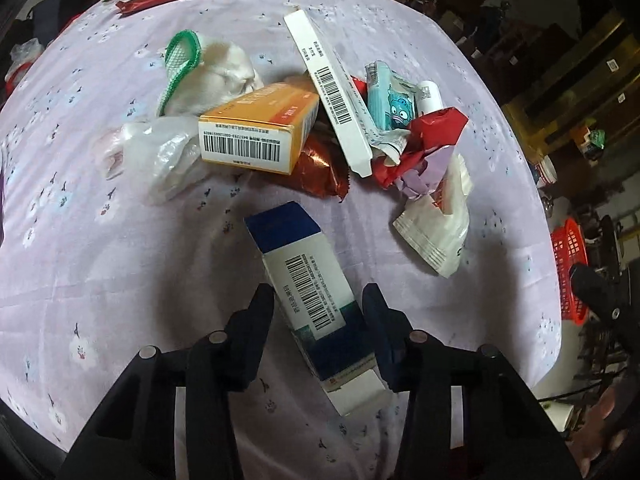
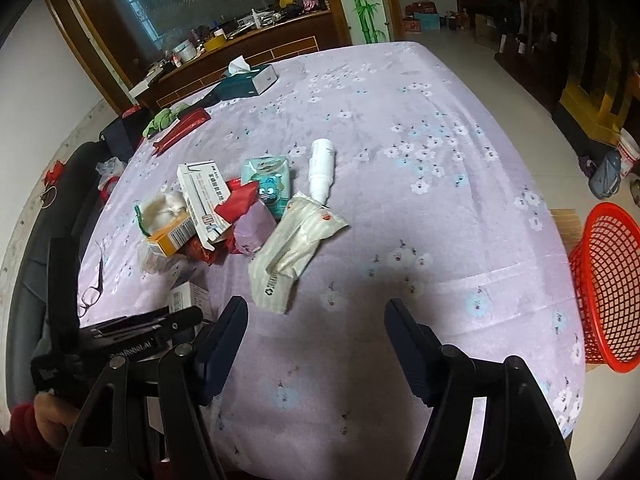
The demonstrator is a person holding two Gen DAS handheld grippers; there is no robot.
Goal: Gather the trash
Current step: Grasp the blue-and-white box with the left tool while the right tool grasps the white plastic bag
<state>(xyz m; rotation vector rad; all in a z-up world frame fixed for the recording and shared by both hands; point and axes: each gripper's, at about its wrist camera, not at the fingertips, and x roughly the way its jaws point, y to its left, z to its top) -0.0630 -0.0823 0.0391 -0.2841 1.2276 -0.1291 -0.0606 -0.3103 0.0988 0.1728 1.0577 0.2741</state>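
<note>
Lilac floral cloth covers the tabletop [image 1: 100, 240]. Left gripper [image 1: 318, 306]: jaws part-closed on either side of a blue-and-white carton [image 1: 310, 292], inner faces touching or v. nearly touching its long sides; can't tell if it is lifted or resting on the cloth. Carton is long, dark blue at both ends, white mid panel w/ two barcodes, one end flap open toward the camera.

Just beyond it, trash pile mid-tabletop: orange box [image 1: 260, 132] w/ barcode end facing cam, lying on a red foil wrapper [image 1: 320, 168]; long white box [image 1: 332, 92] propped across both, tilted. Clear plastic bag [image 1: 160, 160] left of the orange box. Green-edged mesh piece [image 1: 182, 60] and crumpled white tissue [image 1: 228, 72] behind. Teal cartoon tissue pack [image 1: 394, 104], small white bottle [image 1: 430, 96], crumpled red paper [image 1: 424, 140], white pouch [image 1: 440, 232] on the right side of the pile.

Right gripper [image 2: 316, 328]: jaws wide apart, holding nothing, over bare cloth near the tabletop edge. Red mesh basket [image 2: 608, 280] beside the tabletop on the right, tilted. Eyeglasses [image 2: 92, 292] on the cloth at left.
</note>
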